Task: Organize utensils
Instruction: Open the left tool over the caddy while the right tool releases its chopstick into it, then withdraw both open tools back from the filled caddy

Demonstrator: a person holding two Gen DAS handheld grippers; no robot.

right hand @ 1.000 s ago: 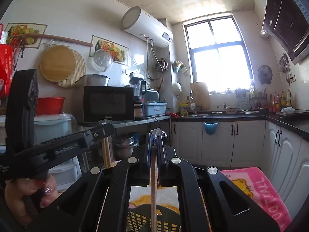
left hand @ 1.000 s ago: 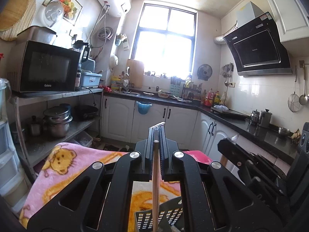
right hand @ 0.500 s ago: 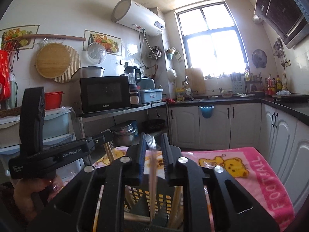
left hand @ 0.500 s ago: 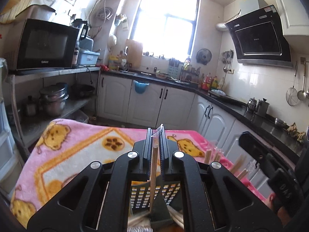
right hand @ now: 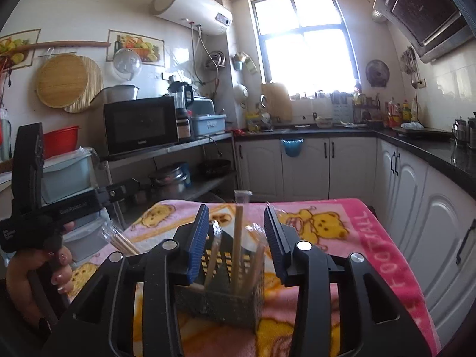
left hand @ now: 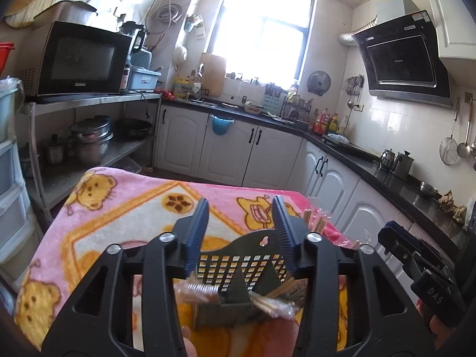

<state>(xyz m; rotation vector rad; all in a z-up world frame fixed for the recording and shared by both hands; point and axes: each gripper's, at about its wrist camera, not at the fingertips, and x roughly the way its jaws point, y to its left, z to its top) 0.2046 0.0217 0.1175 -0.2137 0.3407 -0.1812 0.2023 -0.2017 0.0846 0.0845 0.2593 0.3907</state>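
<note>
Pink blanket (right hand: 372, 232), chopstick holder (right hand: 220, 300) below right gripper (right hand: 235, 223), jaws just opened

I see a pink blanket (left hand: 125, 208) w/ yellow bear prints covering the table. Left side: black microwave (left hand: 80, 59) on a steel shelf (left hand: 98, 99), stacked metal pots (left hand: 92, 139) on the shelf below. White water heater (right hand: 193, 12) up on the wall, round bamboo mats (right hand: 70, 81) hanging beside a fruit picture (right hand: 136, 46). Bright window (left hand: 261, 26) at the back, wooden cutting board (left hand: 212, 74) leaning under it. White cabinets (left hand: 232, 157) under a dark countertop (left hand: 357, 151); blue bin (left hand: 221, 123) hooked on one door. Range hood (left hand: 401, 59) at right, two kettles (left hand: 398, 159) below it.
</note>
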